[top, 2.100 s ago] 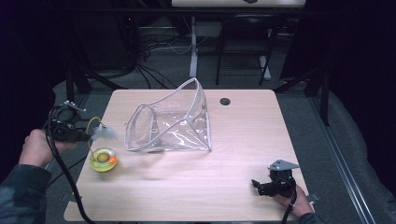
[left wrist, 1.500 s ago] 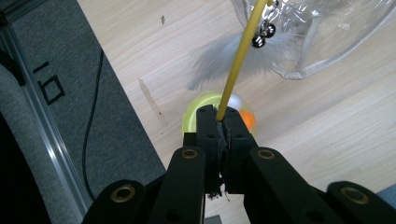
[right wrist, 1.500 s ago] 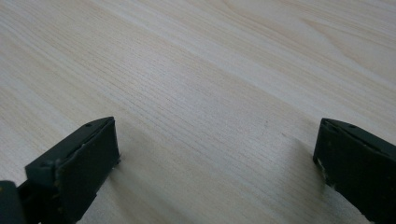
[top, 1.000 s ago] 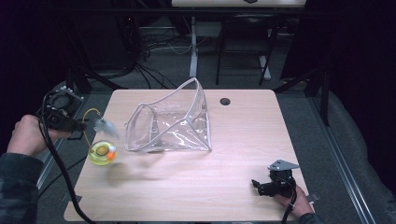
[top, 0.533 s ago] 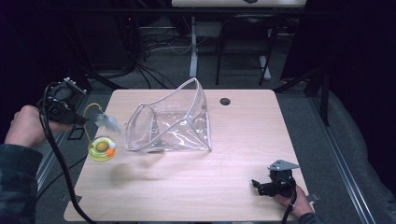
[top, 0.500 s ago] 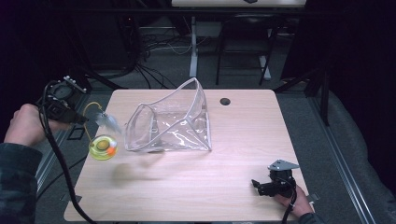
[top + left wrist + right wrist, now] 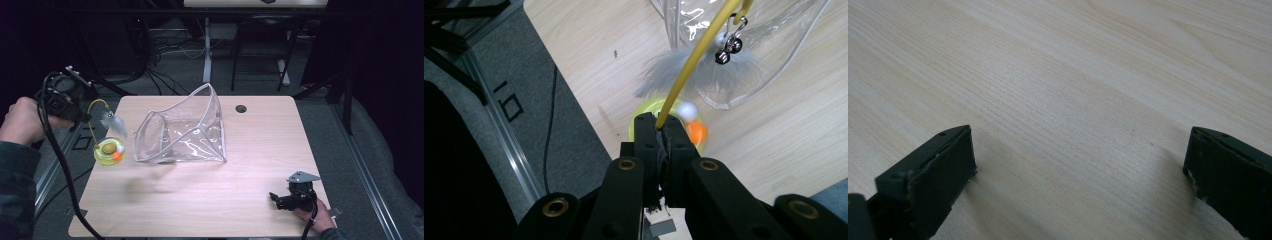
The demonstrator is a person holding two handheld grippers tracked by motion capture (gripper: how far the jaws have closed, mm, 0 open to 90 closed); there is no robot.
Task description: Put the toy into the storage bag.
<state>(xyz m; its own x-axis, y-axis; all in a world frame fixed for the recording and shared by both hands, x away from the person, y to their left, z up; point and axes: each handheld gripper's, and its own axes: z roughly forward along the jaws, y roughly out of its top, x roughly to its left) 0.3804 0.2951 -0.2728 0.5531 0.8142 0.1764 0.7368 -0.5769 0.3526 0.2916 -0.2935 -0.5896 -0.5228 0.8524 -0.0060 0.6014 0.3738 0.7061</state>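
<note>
Lifted since the earlier frame, the left tool (image 7: 75,107) now hangs off the surface's (image 7: 250,200) left edge, jaws clamped on a yellow wand (image 7: 689,70) whose grey feather (image 7: 114,122) and green disc toy (image 7: 109,151) dangle beside the clear plastic bag (image 7: 185,132). Near the front right corner, the right tool (image 7: 280,200) rests on the wood, jaws wide apart and empty.

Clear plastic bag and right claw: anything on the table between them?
Nothing. High view shows bare wood from the clear plastic bag to the right claw.
</note>
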